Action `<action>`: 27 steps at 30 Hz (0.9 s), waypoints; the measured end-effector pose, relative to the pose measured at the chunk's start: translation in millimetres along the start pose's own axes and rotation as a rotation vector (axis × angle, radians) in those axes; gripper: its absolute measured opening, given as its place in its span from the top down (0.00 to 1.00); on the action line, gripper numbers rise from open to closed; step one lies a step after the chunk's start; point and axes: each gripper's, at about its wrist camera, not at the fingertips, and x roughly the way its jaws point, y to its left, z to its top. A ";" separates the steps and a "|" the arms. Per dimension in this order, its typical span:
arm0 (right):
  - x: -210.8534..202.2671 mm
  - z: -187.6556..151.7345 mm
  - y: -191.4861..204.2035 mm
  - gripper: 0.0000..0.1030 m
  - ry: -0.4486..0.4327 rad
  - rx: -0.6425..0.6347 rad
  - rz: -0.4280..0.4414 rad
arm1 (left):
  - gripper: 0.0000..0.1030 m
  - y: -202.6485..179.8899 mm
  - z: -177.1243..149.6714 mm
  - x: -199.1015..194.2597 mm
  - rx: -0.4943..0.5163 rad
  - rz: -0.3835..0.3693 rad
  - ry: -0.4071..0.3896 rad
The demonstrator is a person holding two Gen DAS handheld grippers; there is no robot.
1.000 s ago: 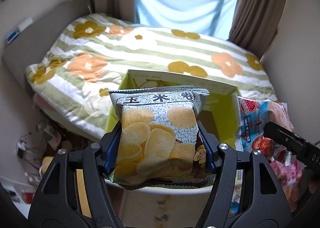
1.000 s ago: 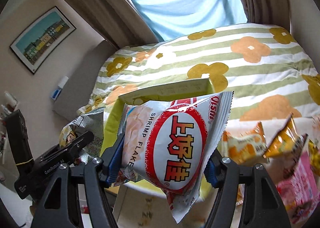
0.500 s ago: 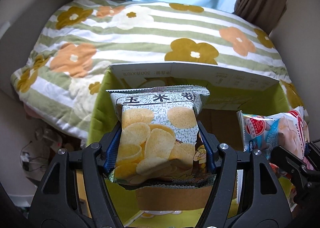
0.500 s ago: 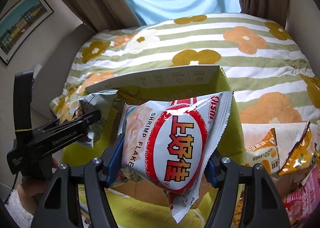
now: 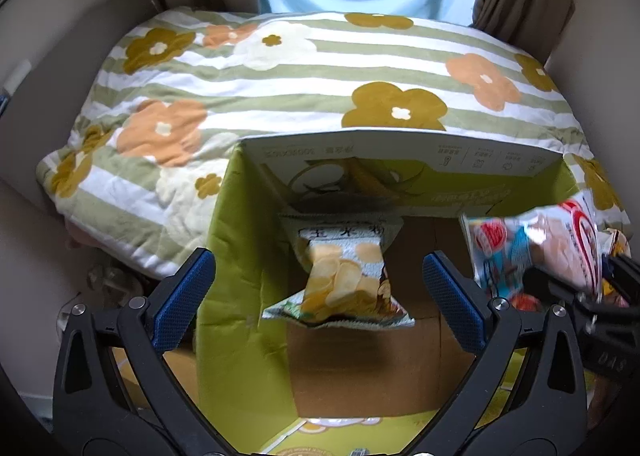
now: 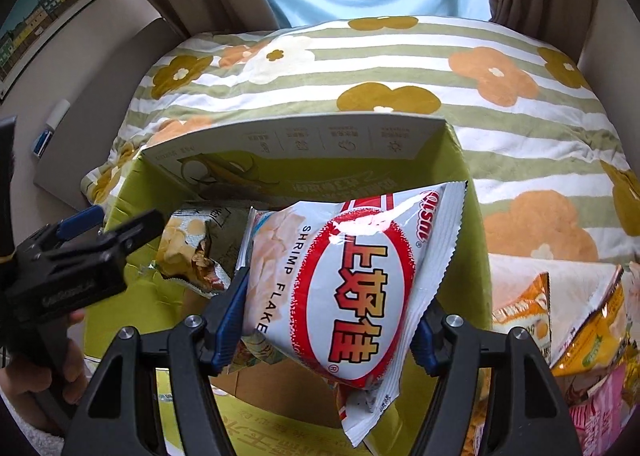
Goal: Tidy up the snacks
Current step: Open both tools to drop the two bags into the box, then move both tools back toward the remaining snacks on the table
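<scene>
A green cardboard box stands open below both grippers. My left gripper is over it with its jaws opening wide. The grey potato-chip bag hangs free between and below the fingers, inside the box, with no pad touching it. In the right wrist view the same chip bag lies in the box's left part, beside the left gripper. My right gripper is shut on a white and red shrimp-flakes bag, held over the box's right side. That bag also shows at the left wrist view's right edge.
A green-striped floral blanket covers the bed behind the box. Several more snack bags lie to the right of the box. A person's hand holds the left gripper's handle. Brown curtains and a blue cloth hang at the back.
Both grippers came down over the box. The left gripper's jaws opened and let go of the chip bag, which dropped into the box. The right still holds the shrimp-flakes bag.
</scene>
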 end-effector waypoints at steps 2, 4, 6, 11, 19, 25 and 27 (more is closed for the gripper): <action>0.3 4.3 2.6 0.34 -0.013 -0.009 0.003 | 0.01 6.7 -4.2 -3.5 -0.025 -0.008 0.004; 2.6 11.0 5.9 0.31 -0.011 -0.018 0.026 | 0.01 14.5 -9.1 -8.5 -0.056 -0.017 0.002; 6.5 17.7 9.0 0.11 -0.011 -0.029 0.028 | 0.01 21.0 -13.6 -12.6 -0.079 -0.029 0.001; -1.3 14.8 8.6 0.03 -0.053 -0.040 -0.006 | 0.01 30.8 -29.5 -27.1 -0.097 -0.024 -0.004; -27.1 -0.2 8.2 0.03 -0.043 -0.038 -0.005 | 0.01 31.1 -43.9 -58.6 -0.101 -0.047 -0.047; -67.4 -13.8 8.3 0.03 -0.096 -0.013 -0.001 | 0.01 22.2 -49.8 -89.0 -0.063 -0.085 -0.094; -82.9 -19.8 6.3 0.03 -0.112 -0.006 0.005 | 0.01 16.0 -53.0 -100.9 -0.037 -0.101 -0.114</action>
